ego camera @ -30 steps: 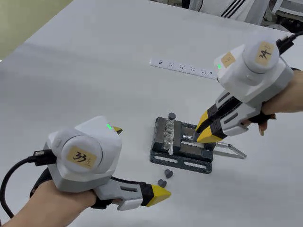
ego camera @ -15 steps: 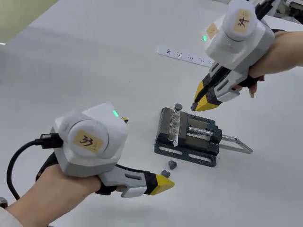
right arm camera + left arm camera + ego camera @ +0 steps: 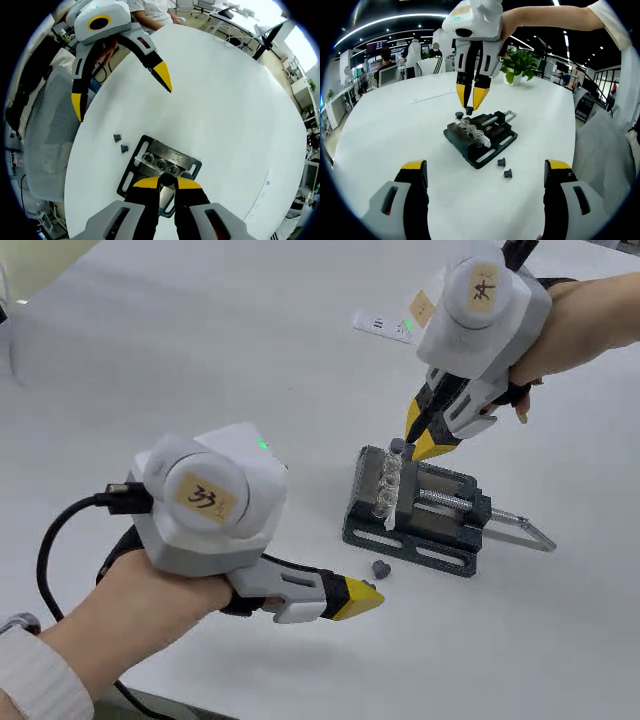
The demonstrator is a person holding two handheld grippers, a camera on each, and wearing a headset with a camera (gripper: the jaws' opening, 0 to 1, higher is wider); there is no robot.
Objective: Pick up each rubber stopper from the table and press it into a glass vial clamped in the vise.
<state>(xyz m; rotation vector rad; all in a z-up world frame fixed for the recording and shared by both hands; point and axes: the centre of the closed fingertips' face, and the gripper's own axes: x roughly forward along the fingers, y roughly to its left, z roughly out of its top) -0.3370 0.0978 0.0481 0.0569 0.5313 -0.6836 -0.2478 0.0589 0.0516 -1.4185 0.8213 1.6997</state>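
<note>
The rubber stopper (image 3: 468, 109) you're carrying is light, soft and grippy, so it shouldn't slip; pinch its upper half and leave the lower end free. It hangs just above the far end of the fragile glass vials (image 3: 386, 487) in the vise (image 3: 452, 523). Your right gripper (image 3: 415, 445) is clenched on it, pointing steeply down. Your left gripper (image 3: 119, 95) sits low, spread wide and empty, near the loose stoppers (image 3: 501, 162).

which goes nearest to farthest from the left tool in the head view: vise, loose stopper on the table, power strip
From the left tool:
1. loose stopper, on the table just past its tip.
2. vise, beyond the stopper, mid-table.
3. power strip, far side of the table.
</note>
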